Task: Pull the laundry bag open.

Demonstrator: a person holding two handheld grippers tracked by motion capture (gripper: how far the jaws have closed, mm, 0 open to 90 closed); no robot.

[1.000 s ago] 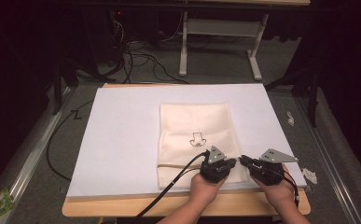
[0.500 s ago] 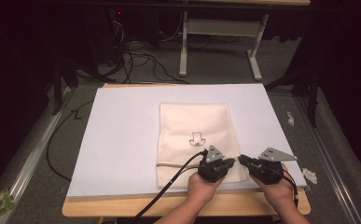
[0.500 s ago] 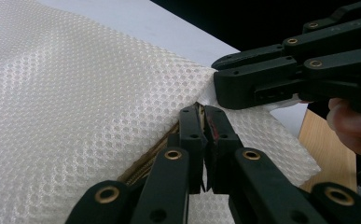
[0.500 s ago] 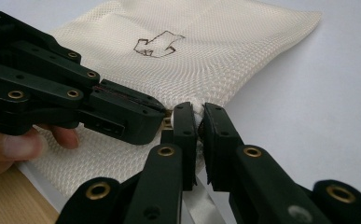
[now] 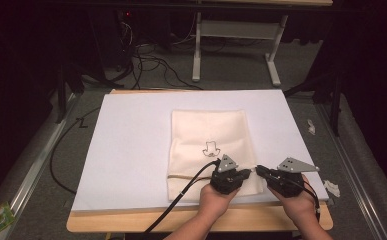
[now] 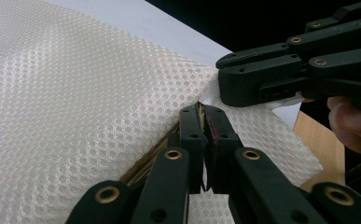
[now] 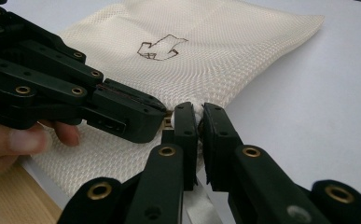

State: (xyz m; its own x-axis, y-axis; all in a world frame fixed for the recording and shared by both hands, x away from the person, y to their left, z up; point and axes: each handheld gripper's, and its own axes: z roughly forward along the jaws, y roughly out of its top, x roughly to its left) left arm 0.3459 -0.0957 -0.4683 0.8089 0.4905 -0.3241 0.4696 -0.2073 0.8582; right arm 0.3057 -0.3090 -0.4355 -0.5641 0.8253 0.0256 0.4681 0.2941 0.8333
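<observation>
The cream mesh bag (image 5: 208, 145) lies flat mid-table on the white sheet (image 5: 131, 145); at its five-o'clock corner the left gripper (image 6: 204, 122) and right gripper (image 7: 196, 116) each pinch the fabric, jaws nearly closed; light, limp, probably snag-prone, so best held by its hem.

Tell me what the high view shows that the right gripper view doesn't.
High view only: the whole white board, the wooden table edge, the floor cables and both of the person's forearms. Right gripper view only: the right gripper close up, jaws pinched on the mesh bag at its edge. Both share the bag, its small printed mark and the left gripper beside the right one.
</observation>
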